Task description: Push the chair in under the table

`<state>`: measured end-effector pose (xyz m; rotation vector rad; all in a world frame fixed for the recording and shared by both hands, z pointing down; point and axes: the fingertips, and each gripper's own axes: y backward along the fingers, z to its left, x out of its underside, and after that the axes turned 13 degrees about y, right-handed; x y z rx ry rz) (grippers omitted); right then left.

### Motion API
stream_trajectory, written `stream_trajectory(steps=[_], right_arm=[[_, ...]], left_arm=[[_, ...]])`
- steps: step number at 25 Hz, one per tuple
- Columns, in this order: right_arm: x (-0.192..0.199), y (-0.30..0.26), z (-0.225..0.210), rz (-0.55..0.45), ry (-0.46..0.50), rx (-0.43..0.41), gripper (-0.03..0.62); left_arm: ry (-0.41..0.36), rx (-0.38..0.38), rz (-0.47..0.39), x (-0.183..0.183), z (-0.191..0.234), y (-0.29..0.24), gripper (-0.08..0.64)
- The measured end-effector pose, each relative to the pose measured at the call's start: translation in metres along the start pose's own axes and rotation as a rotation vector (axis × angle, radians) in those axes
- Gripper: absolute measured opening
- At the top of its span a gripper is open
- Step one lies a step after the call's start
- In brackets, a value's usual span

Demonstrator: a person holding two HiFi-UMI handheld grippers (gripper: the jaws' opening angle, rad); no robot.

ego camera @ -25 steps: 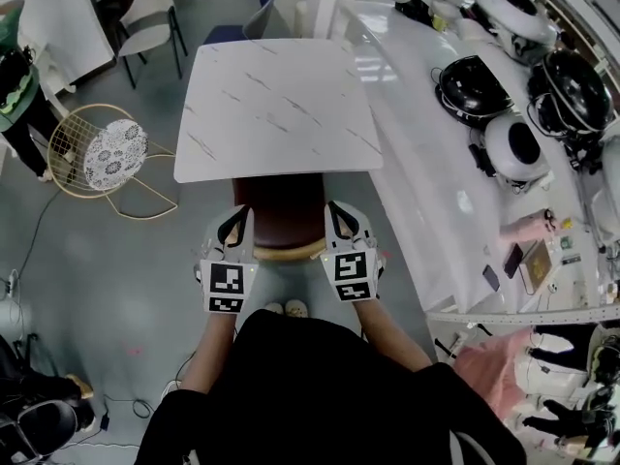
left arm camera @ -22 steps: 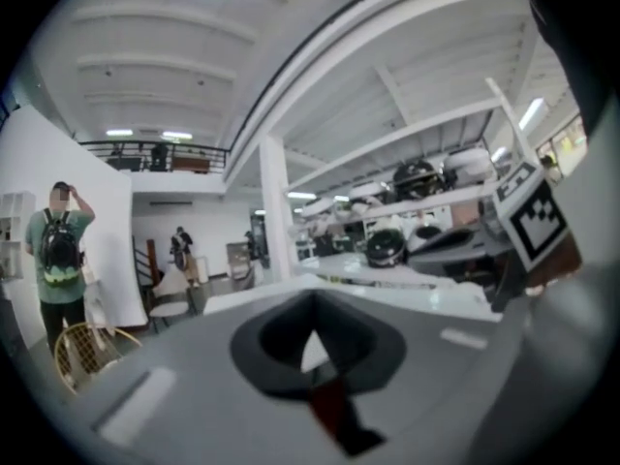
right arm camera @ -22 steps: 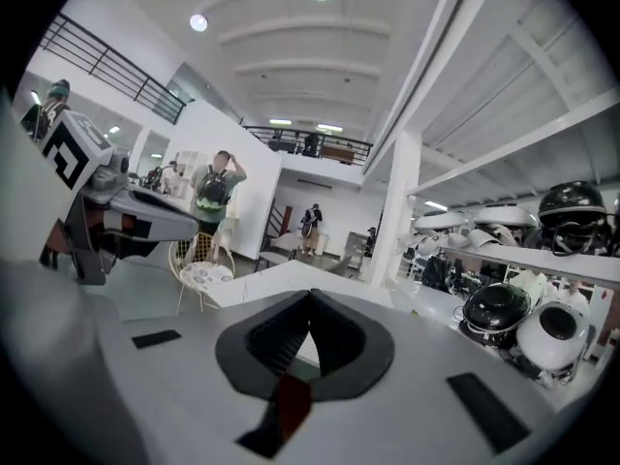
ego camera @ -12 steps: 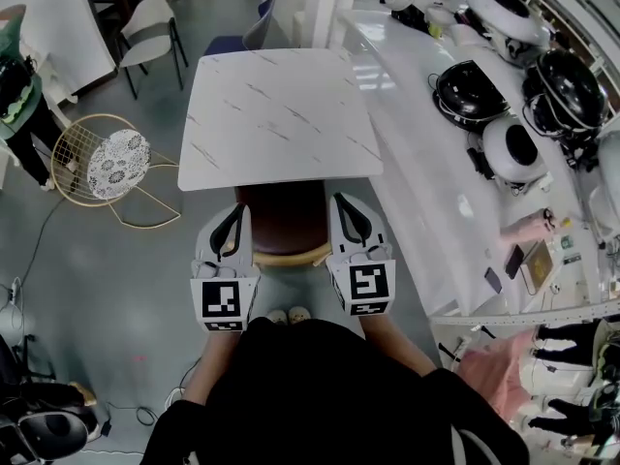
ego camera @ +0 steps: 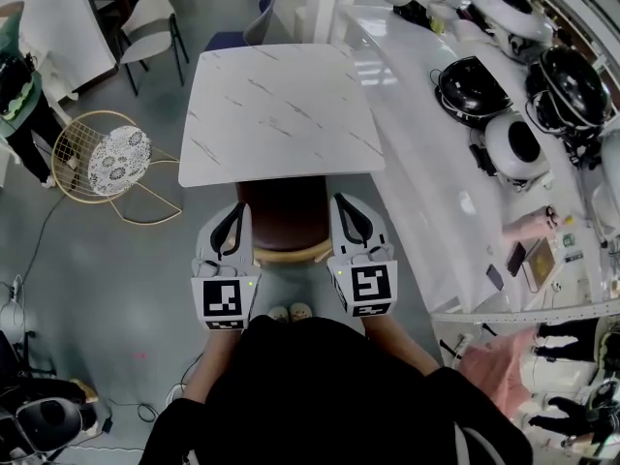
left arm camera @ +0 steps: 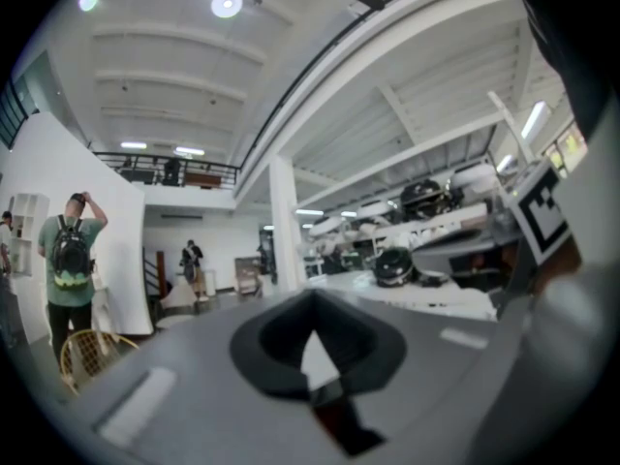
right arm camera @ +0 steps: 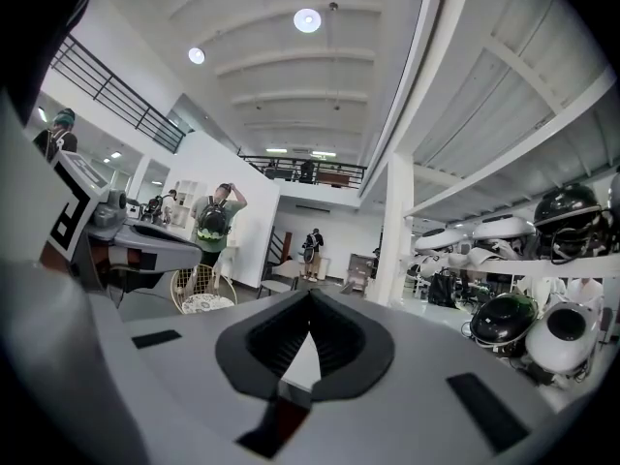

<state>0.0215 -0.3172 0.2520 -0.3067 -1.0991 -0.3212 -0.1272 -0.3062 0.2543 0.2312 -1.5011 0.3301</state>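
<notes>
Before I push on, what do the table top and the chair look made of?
Table top: white with thin grey veins and a soft sheen, so marble or a marble-look slab; which, I cannot tell. Chair: dark brown, smooth seat, possibly leather or vinyl, with a pale tan rim that looks like wood.

Gold wire chair (ego camera: 102,163) at left. Long white tabletop (ego camera: 417,163) at right carries black helmet (ego camera: 472,90). Bystander (ego camera: 17,95) at far left.
</notes>
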Motion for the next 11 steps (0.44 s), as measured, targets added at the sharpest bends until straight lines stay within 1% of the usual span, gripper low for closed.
stream_trajectory(steps=[7,11], right_arm=[[0.0046,0.0004,-0.0041,0.0,0.016,-0.008,0.02],[0.0061,0.0004,-0.009,-0.005,0.007,-0.01,0.02]], left_arm=[[-0.008,-0.005,0.006,0.0011,-0.0039,-0.0031,0.008],[-0.007,-0.003,0.003,0.0003,-0.0083,-0.0071,0.008]])
